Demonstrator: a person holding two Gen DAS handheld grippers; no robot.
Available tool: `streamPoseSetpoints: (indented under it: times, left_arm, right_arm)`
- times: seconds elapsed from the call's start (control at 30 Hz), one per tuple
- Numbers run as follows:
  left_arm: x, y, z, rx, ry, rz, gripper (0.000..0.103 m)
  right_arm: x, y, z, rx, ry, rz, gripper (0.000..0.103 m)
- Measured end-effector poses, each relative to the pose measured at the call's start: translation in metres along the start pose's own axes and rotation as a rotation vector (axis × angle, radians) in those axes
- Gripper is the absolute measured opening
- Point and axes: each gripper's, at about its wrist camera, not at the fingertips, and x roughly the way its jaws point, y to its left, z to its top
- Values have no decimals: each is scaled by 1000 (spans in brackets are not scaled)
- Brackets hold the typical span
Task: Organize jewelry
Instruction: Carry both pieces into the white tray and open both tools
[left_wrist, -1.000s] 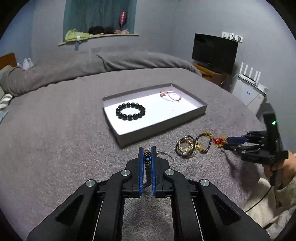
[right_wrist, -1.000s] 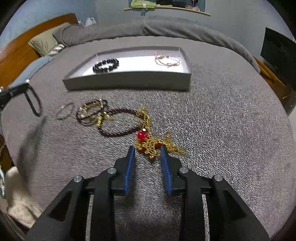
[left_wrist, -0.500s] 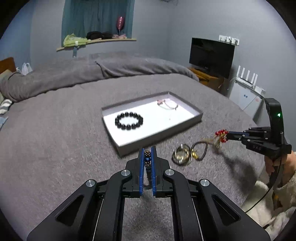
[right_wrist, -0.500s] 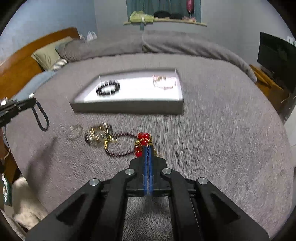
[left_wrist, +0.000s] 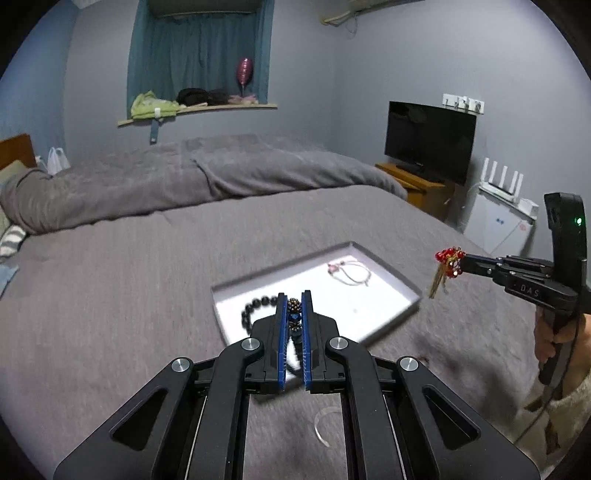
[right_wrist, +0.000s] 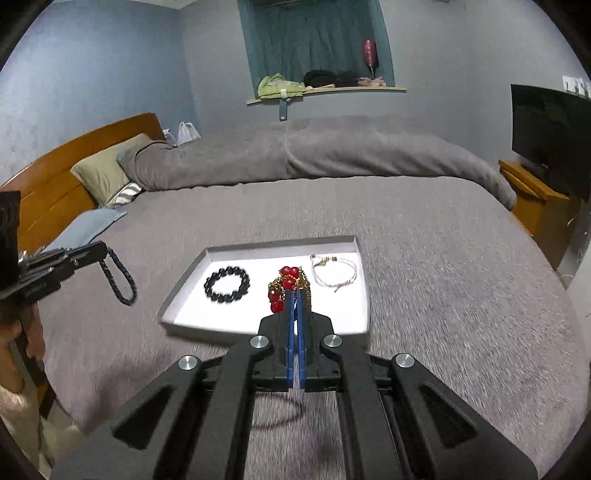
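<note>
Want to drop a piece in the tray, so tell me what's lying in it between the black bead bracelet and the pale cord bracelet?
Nothing: in the left wrist view the tray floor between the black bead bracelet and the pale cord bracelet is bare white.

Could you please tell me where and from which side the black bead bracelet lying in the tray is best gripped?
Grip the black bead bracelet across one stretch of its ring, one finger inside the loop and one outside, coming from above. It lies flat on the tray floor, so its edge offers nothing sideways. I would pick the stretch facing the tray's middle, farther from the low wall.
</note>
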Motion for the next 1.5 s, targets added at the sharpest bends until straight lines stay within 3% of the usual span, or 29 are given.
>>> streamPoseSetpoints:
  times: [0.2, 0.43, 0.83, 1.0, 1.1, 1.17, 1.33, 1.37, 1.43, 1.5]
  left_arm:
    - [56, -1, -3, -25, 62, -9, 8]
    - [101, 10, -28, -88, 163, -40, 8]
    - [130, 32, -68, -132, 287, 7, 8]
    - [131, 33, -70, -131, 293, 23, 8]
    - [129, 32, -69, -132, 293, 16, 17]
    - [128, 30, -69, -124, 291, 31, 25]
    - [119, 27, -68, -126, 283, 29, 36]
    - [116, 27, -68, -125, 280, 30, 40]
    - [108, 23, -67, -116, 264, 32, 60]
    - [98, 20, -67, -108, 249, 34, 68]
  right_arm:
    - [53, -16, 5, 57, 62, -30, 1]
    - [101, -32, -17, 107, 160, -67, 1]
    - [115, -30, -32, 72, 200, -123, 1]
    - [115, -30, -33, 80, 199, -124, 2]
    - [114, -28, -32, 88, 197, -116, 8]
    - [110, -26, -31, 95, 188, -97, 26]
    - [93, -20, -28, 87, 140, -87, 28]
    - [89, -19, -27, 87, 135, -88, 33]
    - [81, -18, -26, 86, 126, -91, 42]
    - [75, -18, -26, 84, 116, -100, 45]
